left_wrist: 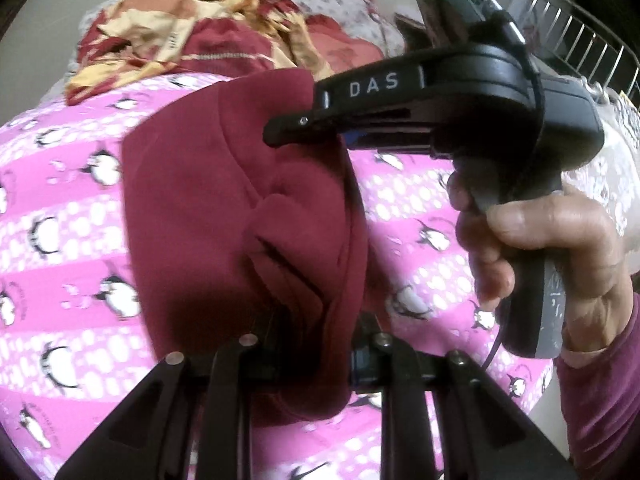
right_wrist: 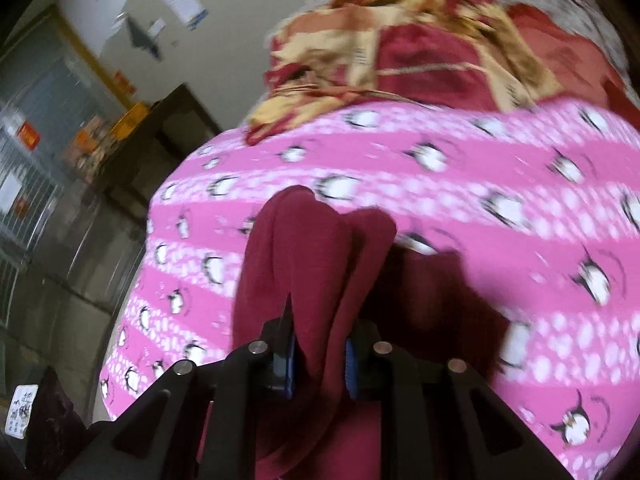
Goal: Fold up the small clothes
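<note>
Both grippers have the same dark maroon fleece garment, held up over a pink blanket printed w/ penguins and white dots. In the left wrist view the left gripper sits at 6 o'clock w/ its jaws pinched nearly closed on the garment's lower edge, cloth bunched btwn them and spilling down past the linkage. The right gripper comes in from 3 o'clock, black body w/ "DAS" on it, jaws clamped thin on the garment's upper edge around 12 o'clock of the cloth. The person's right hand is wrapped round its handle, maroon sleeve at the wrist.

Right wrist view: the right gripper has a thick fold of the maroon garment squeezed btwn its blue pads, jaws narrow but not fully together bc of the fabric. The rest hangs toward 5 o'clock, in shadow.

At 12 o'clock behind the blanket there's a crumpled pile of red, cream and orange patterned clothes, also seen from the right, pretty blurry
</note>
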Demonstrator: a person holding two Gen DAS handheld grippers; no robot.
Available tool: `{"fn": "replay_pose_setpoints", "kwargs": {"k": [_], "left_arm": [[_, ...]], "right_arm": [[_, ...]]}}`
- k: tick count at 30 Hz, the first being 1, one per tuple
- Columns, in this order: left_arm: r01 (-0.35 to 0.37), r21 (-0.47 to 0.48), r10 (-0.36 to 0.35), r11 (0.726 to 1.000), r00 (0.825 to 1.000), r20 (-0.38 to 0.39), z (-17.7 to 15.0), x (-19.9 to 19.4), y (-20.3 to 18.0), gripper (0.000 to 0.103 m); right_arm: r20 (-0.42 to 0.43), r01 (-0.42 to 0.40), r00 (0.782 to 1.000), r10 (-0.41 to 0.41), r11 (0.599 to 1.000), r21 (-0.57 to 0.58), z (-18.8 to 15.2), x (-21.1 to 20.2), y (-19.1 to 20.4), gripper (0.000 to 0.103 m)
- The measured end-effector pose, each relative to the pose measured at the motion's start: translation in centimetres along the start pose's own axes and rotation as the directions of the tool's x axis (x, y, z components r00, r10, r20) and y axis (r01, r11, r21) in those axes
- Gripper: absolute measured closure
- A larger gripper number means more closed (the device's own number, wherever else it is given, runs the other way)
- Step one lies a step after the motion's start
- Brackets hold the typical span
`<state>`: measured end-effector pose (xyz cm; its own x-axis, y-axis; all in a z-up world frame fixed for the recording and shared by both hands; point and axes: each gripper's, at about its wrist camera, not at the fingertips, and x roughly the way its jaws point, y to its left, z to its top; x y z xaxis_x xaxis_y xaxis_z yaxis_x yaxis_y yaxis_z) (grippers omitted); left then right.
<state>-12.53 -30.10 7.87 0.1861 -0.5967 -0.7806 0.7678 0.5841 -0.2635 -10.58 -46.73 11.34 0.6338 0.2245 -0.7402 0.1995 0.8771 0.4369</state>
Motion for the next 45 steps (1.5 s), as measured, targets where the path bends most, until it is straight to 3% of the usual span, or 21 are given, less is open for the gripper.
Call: {"fn": "replay_pose_setpoints", "kwargs": {"k": [5, 8, 10, 13, 14, 16, 18, 21, 23, 24, 25, 26, 30, 32, 36, 38, 40, 42, 45], "left_arm": [[-0.006, 0.007, 0.006, 1.000, 0.999, -0.049, -0.3, 3.6, -1.3, 0.082], [0.022, -0.025, -0.024, 0.999, 0.998, -0.066, -0.5, 3.7, -1.2, 0.065], [0.103, -0.045, -0.106, 0.994, 0.992, -0.070, -0.8, 2.4, -1.1, 0.050], [0.172, 0.029, -0.169, 0.985, 0.982, -0.084, -1.6, -0.7, -1.3, 0.046], [0.159, 0.072, -0.154, 0.985, 0.985, -0.077, -2.0, -1.8, -1.1, 0.046], [0.078, 0.132, -0.071, 0.988, 0.996, -0.056, -2.8, -3.3, -0.3, 0.046], [-0.013, 0.147, 0.018, 0.989, 0.999, -0.036, -3.3, -4.2, 1.3, 0.046], [-0.090, 0.075, 0.093, 0.993, 0.994, -0.050, -3.8, -4.0, 4.0, 0.046], [-0.105, 0.002, 0.105, 0.994, 0.992, -0.075, -3.9, -3.1, 5.9, 0.046], [-0.104, -0.021, 0.102, 0.994, 0.991, -0.083, -3.8, -2.6, 6.4, 0.046], [-0.104, -0.034, 0.101, 0.994, 0.991, -0.090, -4.1, -2.1, 6.7, 0.046], [-0.112, -0.038, 0.108, 0.993, 0.989, -0.097, -4.5, -1.8, 6.8, 0.046], [-0.129, -0.005, 0.127, 0.992, 0.986, -0.112, -5.6, -1.1, 6.3, 0.046], [-0.142, 0.010, 0.142, 0.990, 0.983, -0.115, -5.8, -0.7, 6.0, 0.046], [-0.153, 0.019, 0.154, 0.988, 0.986, -0.067, -5.2, -1.5, 5.5, 0.046], [-0.148, 0.016, 0.148, 0.989, 0.988, -0.048, -4.8, -1.7, 5.3, 0.046], [-0.147, 0.022, 0.148, 0.989, 0.988, -0.045, -4.6, -1.6, 5.0, 0.046], [-0.154, 0.028, 0.155, 0.988, 0.986, -0.055, -4.4, -0.9, 4.7, 0.046], [-0.154, 0.027, 0.155, 0.988, 0.985, -0.070, -4.3, -0.1, 4.2, 0.046]], "right_arm": [[-0.006, 0.047, 0.999, -0.047, 0.995, 0.092, -1.4, 1.8, -4.3, 0.083], [0.014, 0.043, 0.999, -0.045, 0.991, 0.124, -2.2, 2.7, -5.6, 0.080], [0.023, 0.056, 0.998, -0.060, 0.990, 0.132, -2.4, 2.1, -5.7, 0.065], [0.041, 0.088, 0.995, -0.092, 0.991, 0.098, -2.9, -0.2, -5.1, 0.063], [0.055, 0.088, 0.994, -0.093, 0.993, 0.085, -3.3, -1.5, -4.6, 0.060], [0.067, 0.066, 0.995, -0.071, 0.995, 0.072, -4.2, -3.1, -3.7, 0.045], [0.066, 0.034, 0.997, -0.038, 0.998, 0.054, -5.5, -4.5, -2.4, 0.042], [0.035, -0.039, 0.999, 0.038, 0.999, 0.011, -7.6, -4.5, -0.1, 0.042], [-0.006, -0.014, 1.000, 0.014, 1.000, -0.010, -8.9, -3.5, 0.8, 0.042], [-0.023, 0.034, 0.999, -0.034, 0.999, -0.024, -9.5, -2.9, 0.9, 0.045], [-0.029, 0.068, 0.997, -0.069, 0.997, -0.042, -10.0, -2.7, 0.9, 0.071], [-0.035, 0.098, 0.994, -0.100, 0.993, -0.061, -10.6, -2.6, 0.7, 0.083], [-0.045, 0.121, 0.992, -0.121, 0.993, -0.008, -13.1, -3.4, -1.8, 0.089], [-0.098, 0.118, 0.988, -0.117, 0.993, 0.004, -14.7, -2.7, -2.6, 0.089], [-0.036, 0.062, 0.998, -0.060, 0.997, 0.041, -14.1, -5.5, -2.8, 0.089], [0.010, 0.032, 0.999, -0.033, 0.996, 0.084, -13.2, -7.1, -3.3, 0.080], [0.072, 0.006, 0.997, -0.015, 0.993, 0.120, -12.3, -8.0, -3.6, 0.039], [0.095, 0.012, 0.995, -0.025, 0.990, 0.141, -11.3, -7.4, -3.3, 0.034], [0.048, 0.056, 0.997, -0.064, 0.987, 0.153, -9.5, -4.2, -3.2, 0.036]]}}
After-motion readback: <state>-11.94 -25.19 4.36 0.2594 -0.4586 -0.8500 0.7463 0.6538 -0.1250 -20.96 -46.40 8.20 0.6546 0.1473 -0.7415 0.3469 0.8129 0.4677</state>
